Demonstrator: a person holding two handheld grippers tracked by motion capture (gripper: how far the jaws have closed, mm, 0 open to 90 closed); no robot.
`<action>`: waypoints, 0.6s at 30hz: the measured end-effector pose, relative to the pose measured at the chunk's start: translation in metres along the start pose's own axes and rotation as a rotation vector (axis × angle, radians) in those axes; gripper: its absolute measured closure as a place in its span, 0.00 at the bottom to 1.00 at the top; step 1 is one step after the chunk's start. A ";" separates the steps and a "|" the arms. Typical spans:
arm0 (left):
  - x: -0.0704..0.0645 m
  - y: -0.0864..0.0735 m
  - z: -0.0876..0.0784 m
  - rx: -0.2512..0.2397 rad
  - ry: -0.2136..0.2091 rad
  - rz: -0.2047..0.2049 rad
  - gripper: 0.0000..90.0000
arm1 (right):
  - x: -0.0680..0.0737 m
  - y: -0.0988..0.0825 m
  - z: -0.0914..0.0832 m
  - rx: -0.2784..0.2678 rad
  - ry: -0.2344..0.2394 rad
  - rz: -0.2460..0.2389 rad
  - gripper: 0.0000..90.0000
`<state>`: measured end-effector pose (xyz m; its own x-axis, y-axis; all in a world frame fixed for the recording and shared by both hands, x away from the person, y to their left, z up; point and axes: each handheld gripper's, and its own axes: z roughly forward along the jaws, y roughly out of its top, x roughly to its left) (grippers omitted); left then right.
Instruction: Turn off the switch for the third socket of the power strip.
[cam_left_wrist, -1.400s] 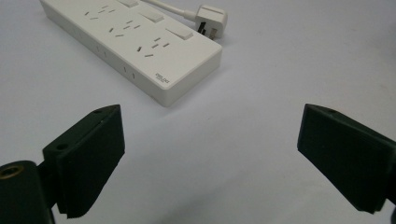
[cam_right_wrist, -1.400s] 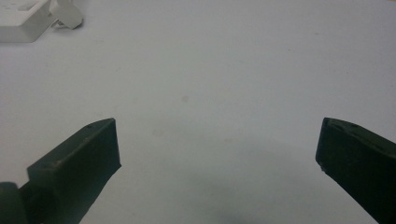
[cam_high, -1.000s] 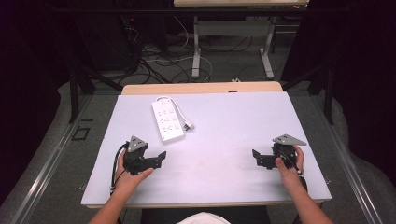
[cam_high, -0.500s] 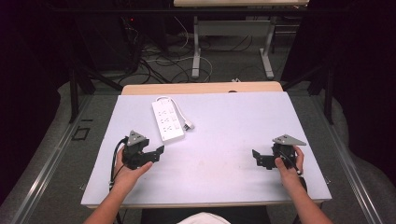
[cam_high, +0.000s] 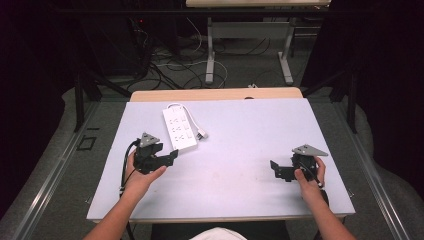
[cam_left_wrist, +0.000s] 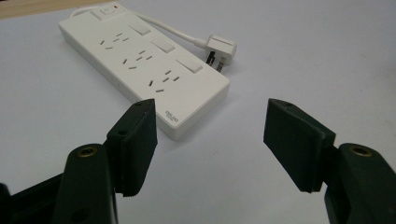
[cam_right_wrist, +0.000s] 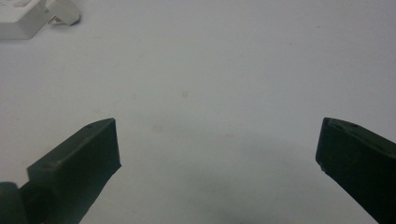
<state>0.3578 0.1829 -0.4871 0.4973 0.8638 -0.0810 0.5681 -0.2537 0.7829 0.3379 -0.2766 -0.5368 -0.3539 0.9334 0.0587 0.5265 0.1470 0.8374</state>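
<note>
At left of centre in the high view, the left gripper (cam_high: 172, 154) points at the near end of the white power strip (cam_high: 179, 128), which lies flat on the table (cam_high: 250, 130). Its jaws have just been closing, yet stand apart around nothing. At lower right, the right gripper (cam_high: 274, 167) gapes wide, empty.

Pale lavender-white table (cam_high: 250, 150) with a strip of bare wood edge (cam_high: 215, 94) along the far side. Behind it, a messy tangle of cables (cam_high: 170, 65) on the grey floor (cam_high: 250, 70), plus another table's metal legs (cam_high: 211, 55) (pretty dark back there).
</note>
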 end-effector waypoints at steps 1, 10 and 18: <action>0.000 0.002 0.001 -0.005 0.004 -0.004 0.39 | 0.000 0.000 0.000 0.001 0.002 0.000 0.00; 0.001 0.014 0.003 0.017 0.001 -0.010 0.39 | 0.000 0.000 0.001 0.000 0.001 0.000 0.00; 0.000 0.023 0.004 0.030 -0.004 -0.014 0.39 | 0.000 -0.001 0.001 0.001 0.002 -0.003 0.00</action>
<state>0.3741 0.1754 -0.4716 0.4918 0.8656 -0.0947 0.5944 -0.2543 0.7629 0.3385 -0.2762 -0.5379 -0.3572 0.9323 0.0573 0.5263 0.1502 0.8369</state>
